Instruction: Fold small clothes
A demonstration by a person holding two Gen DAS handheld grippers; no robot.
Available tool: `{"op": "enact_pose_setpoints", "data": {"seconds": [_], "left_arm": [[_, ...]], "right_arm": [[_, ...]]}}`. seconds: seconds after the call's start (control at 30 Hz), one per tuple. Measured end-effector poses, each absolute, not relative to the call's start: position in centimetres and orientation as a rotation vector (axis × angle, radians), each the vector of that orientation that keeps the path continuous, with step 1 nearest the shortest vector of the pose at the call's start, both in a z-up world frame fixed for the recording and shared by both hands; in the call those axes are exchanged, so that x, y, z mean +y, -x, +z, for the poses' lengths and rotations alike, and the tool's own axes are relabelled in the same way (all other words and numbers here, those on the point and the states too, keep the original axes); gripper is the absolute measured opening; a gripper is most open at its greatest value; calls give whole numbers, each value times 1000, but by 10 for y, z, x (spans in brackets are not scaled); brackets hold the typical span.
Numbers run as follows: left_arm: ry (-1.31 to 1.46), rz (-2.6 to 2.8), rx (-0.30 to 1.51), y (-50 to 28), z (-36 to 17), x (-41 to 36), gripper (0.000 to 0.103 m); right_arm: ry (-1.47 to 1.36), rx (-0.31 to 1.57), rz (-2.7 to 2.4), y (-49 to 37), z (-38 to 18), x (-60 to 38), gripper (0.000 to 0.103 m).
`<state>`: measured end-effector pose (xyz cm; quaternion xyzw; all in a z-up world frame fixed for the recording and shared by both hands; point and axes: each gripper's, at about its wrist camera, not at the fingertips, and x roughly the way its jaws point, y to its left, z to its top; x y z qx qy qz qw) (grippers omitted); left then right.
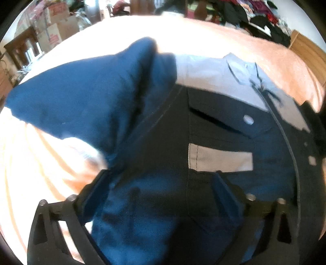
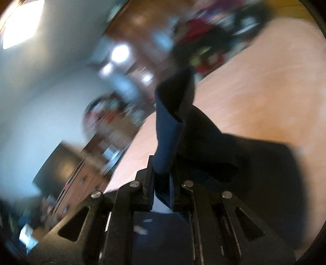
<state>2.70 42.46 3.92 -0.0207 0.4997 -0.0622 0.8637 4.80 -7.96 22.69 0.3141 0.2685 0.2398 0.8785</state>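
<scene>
A small navy shirt [image 1: 203, 126] with a pale grey collar, a buttoned chest pocket and a grey patch lies on a peach bedspread [image 1: 203, 36]. Its navy sleeve [image 1: 77, 93] is raised and bent over at the left. My left gripper [image 1: 161, 183] is open, its two fingers spread wide just above the shirt's body. In the blurred right wrist view, my right gripper [image 2: 161, 181] is shut on a rolled fold of the navy fabric [image 2: 169, 126], which stands up from the jaws above the bedspread [image 2: 264, 91].
A heap of dark and red clothes [image 1: 254, 14] lies at the far edge of the bed. Cardboard boxes [image 1: 55, 26] and dark wooden furniture stand at the back left. The right wrist view shows a wooden dresser [image 2: 81, 179] beside the bed and a white wall.
</scene>
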Motion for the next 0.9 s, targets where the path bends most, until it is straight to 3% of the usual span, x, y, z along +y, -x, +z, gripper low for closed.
{"op": "enact_pose_setpoints", "data": {"seconds": [0.2, 0.37, 0.4, 0.47, 0.57, 0.7, 0.83, 0.9], "left_arm": [[105, -108, 966, -11, 82, 468, 97], [104, -91, 920, -5, 103, 496, 97], [111, -90, 914, -5, 105, 499, 97], [126, -83, 896, -5, 109, 508, 97], [140, -68, 863, -2, 116, 522, 97], [158, -53, 851, 4, 119, 539, 97], [165, -66, 855, 6, 115, 534, 97], [160, -75, 862, 3, 111, 522, 97]], "right_arm": [[-516, 776, 712, -114, 173, 128, 12], [-425, 919, 681, -113, 126, 170, 24], [-412, 926, 668, -107, 128, 164, 27], [-392, 881, 656, -88, 143, 140, 47], [-365, 793, 490, -63, 156, 65, 61], [-293, 866, 75, -37, 120, -56, 63], [-536, 1007, 29, -27, 63, -129, 62], [-680, 1015, 122, -24, 46, -137, 48]]}}
